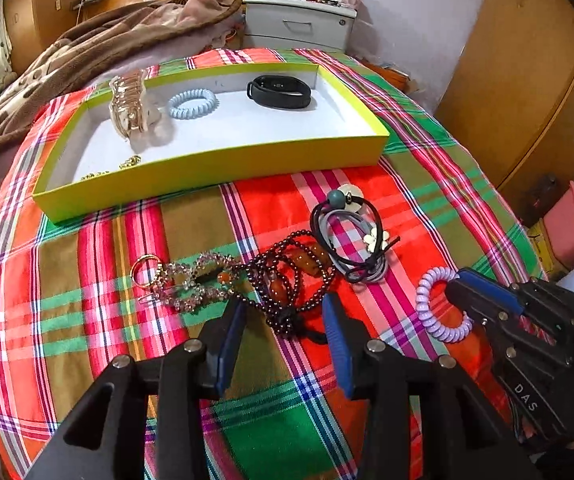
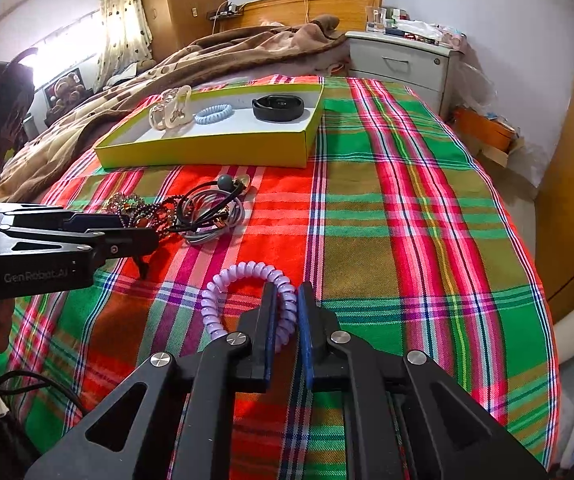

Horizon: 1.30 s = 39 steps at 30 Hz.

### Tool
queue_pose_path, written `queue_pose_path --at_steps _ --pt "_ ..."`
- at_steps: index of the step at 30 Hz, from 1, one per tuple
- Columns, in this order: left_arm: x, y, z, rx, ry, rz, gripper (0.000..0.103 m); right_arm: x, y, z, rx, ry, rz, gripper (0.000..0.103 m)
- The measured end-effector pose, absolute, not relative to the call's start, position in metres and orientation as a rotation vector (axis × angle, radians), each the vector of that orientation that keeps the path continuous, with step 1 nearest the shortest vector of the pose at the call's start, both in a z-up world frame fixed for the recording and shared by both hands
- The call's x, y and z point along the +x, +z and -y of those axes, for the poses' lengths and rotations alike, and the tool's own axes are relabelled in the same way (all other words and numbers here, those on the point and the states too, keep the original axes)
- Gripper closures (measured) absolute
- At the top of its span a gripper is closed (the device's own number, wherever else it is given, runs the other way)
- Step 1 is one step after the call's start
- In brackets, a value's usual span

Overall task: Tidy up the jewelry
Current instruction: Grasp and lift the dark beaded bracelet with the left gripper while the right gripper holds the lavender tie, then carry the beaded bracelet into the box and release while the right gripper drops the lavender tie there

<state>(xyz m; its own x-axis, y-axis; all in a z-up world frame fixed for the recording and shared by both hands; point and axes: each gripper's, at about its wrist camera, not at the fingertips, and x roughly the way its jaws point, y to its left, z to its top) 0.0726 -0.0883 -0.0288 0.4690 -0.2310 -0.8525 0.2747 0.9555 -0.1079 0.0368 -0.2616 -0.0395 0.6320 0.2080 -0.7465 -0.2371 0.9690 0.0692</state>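
Jewelry lies in two groups on the bed's bright plaid cloth point(image 2: 407, 208): some already in the shallow yellow cardboard tray with a white floor point(image 1: 215, 160), the rest loose in front of it. The right hand-held gripper point(image 2: 287, 308) is clenched on the lilac spiral plastic hair tie point(image 2: 243, 296), its blue pads pinching one side of the coil, which appears to rest on the cloth. The left hand-held gripper point(image 1: 285, 320) is released, jaws spread, hanging just over the dark garnet bead strand point(image 1: 287, 280).

To do this step well, I judge the coil should be lifted straight up before travelling, since it is springy and may swing or slip; carry it over the tray's near wall and let go low over a bare part of the white floor, apart from what already lies there. The left gripper is better kept clear of the right one's path.

Counted in the tray: one gold-toned claw clip point(image 1: 129, 106), one pale blue spiral hair tie point(image 1: 193, 103), one black wrist band point(image 1: 279, 92), and some small gold pieces near the front corner, too small to count. Loose on the cloth: one lilac tie, one small gold ring point(image 1: 145, 270), one pale crystal bead bracelet point(image 1: 195, 280), the garnet strand, and a bundle of black and grey elastic ties point(image 1: 351, 232) whose number I cannot tell.
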Motion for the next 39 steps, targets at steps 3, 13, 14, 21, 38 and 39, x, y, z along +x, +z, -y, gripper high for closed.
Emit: queue_pose_path --at_steps 3,13,14,21,38,39 --pt "0.072 -0.028 0.09 0.062 -0.297 -1.03 0.078 0.036 -0.039 0.263 -0.035 0.253 -0.848 0.093" --pt "0.069 -0.011 0.075 0.003 -0.325 -0.975 0.087 0.036 -0.027 0.269 -0.008 0.236 -0.816 0.094" --pt "0.069 -0.008 0.074 0.0 -0.326 -0.965 0.087 0.036 -0.026 0.269 -0.005 0.235 -0.813 0.094" --pt "0.063 0.014 0.067 -0.008 -0.343 -0.906 0.087 0.04 -0.011 0.267 -0.003 0.225 -0.785 0.094" --pt "0.109 0.066 0.036 -0.07 -0.354 -0.783 0.086 0.101 0.035 0.256 0.029 0.252 -0.707 0.094" --pt "0.114 0.068 0.035 -0.073 -0.354 -0.782 0.086 0.105 0.036 0.254 0.028 0.251 -0.706 0.094"
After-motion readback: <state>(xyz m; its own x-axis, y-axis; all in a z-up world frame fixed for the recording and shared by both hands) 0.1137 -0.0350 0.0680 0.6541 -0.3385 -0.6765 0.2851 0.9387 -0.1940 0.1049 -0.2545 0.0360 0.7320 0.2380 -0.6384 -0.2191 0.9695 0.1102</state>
